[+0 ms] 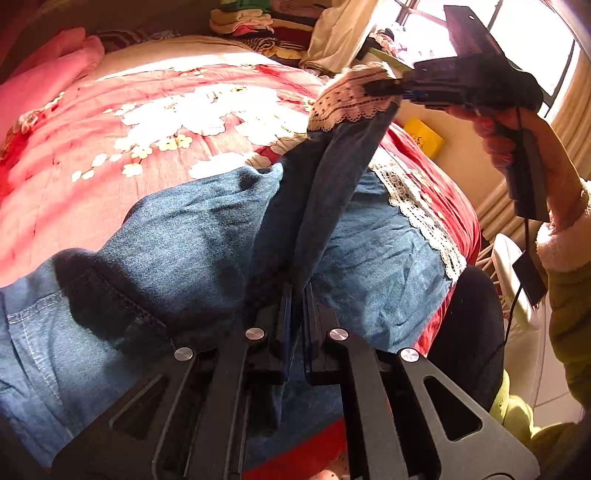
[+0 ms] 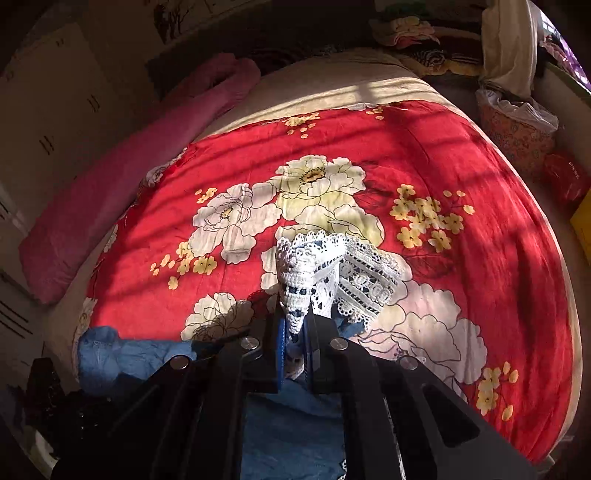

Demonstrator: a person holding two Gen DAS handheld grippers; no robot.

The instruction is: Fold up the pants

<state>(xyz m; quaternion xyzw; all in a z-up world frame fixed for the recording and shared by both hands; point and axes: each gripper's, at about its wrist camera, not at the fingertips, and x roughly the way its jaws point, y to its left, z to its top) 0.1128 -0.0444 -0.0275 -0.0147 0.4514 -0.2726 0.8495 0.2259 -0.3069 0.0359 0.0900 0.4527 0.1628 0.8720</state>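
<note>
Blue denim pants (image 1: 192, 236) with white lace cuffs lie on a red floral bedspread (image 1: 110, 147). My left gripper (image 1: 297, 291) is shut on a fold of the denim near the middle of one leg. My right gripper (image 1: 384, 86) is shut on that leg's lace cuff (image 1: 351, 99) and holds it up above the bed, so the leg hangs taut between the two grippers. In the right wrist view the right gripper (image 2: 295, 325) pinches the bunched lace cuff (image 2: 325, 273) over the bedspread (image 2: 461, 155). The other leg's lace cuff (image 1: 417, 210) lies flat on the bed.
A pink rolled blanket (image 2: 129, 177) lies along the bed's left side. Piles of folded clothes (image 1: 258, 22) sit at the head of the bed. A yellow box (image 1: 423, 138) and a bright window (image 1: 524, 40) are to the right. A white fan (image 1: 513, 280) stands beside the bed.
</note>
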